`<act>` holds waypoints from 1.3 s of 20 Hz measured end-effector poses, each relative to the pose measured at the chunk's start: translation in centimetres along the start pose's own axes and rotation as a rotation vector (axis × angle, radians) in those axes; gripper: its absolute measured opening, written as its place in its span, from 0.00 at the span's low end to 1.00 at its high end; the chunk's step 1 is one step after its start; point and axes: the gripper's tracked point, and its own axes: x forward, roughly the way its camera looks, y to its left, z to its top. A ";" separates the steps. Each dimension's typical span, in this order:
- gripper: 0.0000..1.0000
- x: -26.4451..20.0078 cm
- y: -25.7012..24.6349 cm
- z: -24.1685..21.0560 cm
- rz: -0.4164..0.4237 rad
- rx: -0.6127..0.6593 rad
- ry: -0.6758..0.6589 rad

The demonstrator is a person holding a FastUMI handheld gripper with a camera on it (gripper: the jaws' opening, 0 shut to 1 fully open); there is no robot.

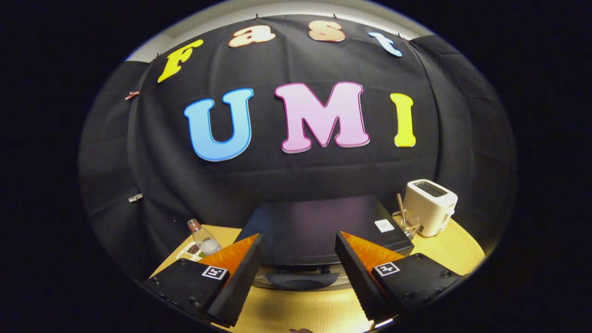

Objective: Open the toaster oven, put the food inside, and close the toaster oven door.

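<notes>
Toaster oven (319, 226): a dark, boxy appliance sitting on the wooden table (300, 312) just ahead of the fingers and between their tips, seen from above and in front. It looks heavy and rigid enough to stay put when its door is pulled. Its door looks closed; the curved dark handle (303, 280) lies directly between the fingers, low on the front, and that bar is the place to take hold, since the glass around it would likely be smooth and slippery. The gripper (300, 245) is spread wide, holding nothing. Beyond the right finger stands a white toaster (431, 206), with a small clear cup (410, 225) beside it. Beyond the left finger a plastic bottle (202, 238) stands by a small dish of food (190, 252), light and easy to spill.
</notes>
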 end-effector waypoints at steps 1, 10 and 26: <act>0.99 0.5 0.2 -1.1 -0.003 0.004 0.024; 0.99 2.6 -0.5 -6.4 -0.067 -0.069 0.119; 0.98 -6.7 -1.4 -15.8 -0.030 -0.015 0.413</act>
